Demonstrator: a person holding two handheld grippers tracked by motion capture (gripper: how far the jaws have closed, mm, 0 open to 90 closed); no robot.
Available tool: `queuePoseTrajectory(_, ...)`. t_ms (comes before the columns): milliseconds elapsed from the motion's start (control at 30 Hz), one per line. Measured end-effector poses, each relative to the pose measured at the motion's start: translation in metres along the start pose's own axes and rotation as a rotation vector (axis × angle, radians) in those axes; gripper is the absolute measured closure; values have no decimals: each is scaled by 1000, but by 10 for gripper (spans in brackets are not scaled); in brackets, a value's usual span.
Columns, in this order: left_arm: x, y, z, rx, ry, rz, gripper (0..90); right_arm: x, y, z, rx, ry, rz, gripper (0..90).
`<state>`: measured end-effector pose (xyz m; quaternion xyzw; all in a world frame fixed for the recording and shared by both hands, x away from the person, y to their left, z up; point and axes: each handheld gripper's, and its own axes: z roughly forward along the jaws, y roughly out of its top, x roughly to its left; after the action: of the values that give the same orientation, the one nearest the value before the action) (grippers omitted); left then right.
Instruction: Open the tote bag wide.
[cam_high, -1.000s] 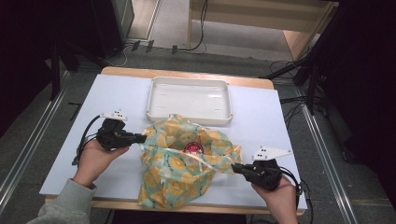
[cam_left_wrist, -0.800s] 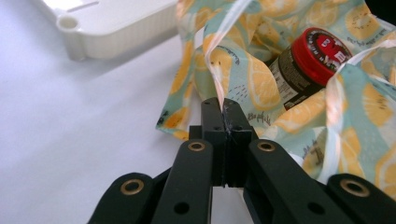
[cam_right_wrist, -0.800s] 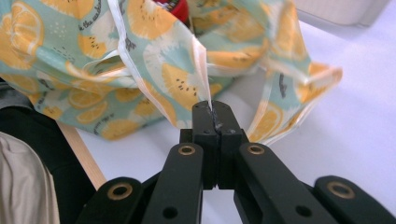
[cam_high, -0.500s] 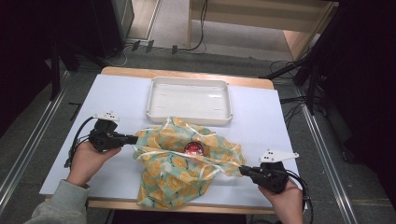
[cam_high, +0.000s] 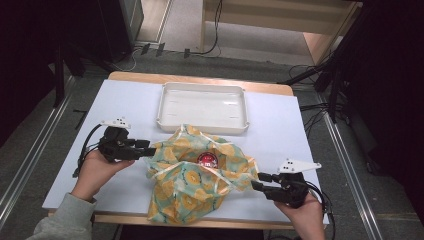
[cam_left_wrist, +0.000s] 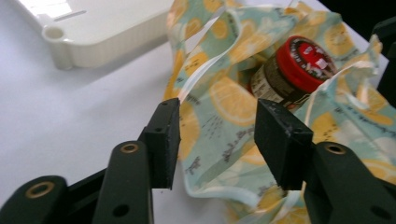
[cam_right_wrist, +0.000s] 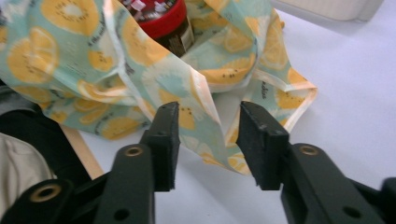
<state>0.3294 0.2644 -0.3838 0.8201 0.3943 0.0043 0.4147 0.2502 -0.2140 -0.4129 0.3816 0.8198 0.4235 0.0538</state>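
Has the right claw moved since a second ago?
Yes. The right claw has drawn back toward the table's near right corner, farther from the white tray. Its jaws have just opened, the lemon-print bag's edge loose between them.

**Setting: lab-style recording station**

A small wooden table (cam_high: 200, 79) topped with a white board (cam_high: 125, 107) stands on grey carpet. Metal floor rails (cam_high: 30, 150) run along both sides. Loose black cables (cam_high: 200, 35) trail across the floor behind. Dark equipment stands (cam_high: 340, 75) flank the table; pale wooden furniture (cam_high: 280, 15) sits beyond. Bare and utilitarian, not domestic.
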Motion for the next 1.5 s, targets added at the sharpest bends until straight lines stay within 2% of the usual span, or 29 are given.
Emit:
queuePoseTrajectory(167,-6,10,-1,-4,-2,19,478,-1,11,-8,-26,12,4,536)
queuePoseTrajectory(267,-10,17,0,4,-10,20,487,-1,18,-12,-38,19,8,576)
queuePoseTrajectory(367,-15,23,5,17,-33,41,564,-3,27,-12,-41,19,3,646)
queuePoseTrajectory(533,-24,35,15,19,-59,71,758,-8,44,-1,-44,23,4,728)
queuePoseTrajectory(700,-35,42,32,52,-72,99,853,-13,57,12,-53,40,7,833)
queuePoseTrajectory(867,-41,42,51,47,-74,101,864,-13,66,29,-45,52,-1,900)
queuePoseTrajectory(1000,-42,38,63,57,-75,94,887,-10,67,44,-20,38,-25,900)
queuePoseTrajectory(1267,-43,26,73,89,-90,77,895,-7,60,62,17,66,-28,900)
queuePoseTrajectory(1500,-54,14,75,113,-113,94,895,-9,63,68,20,57,-21,900)
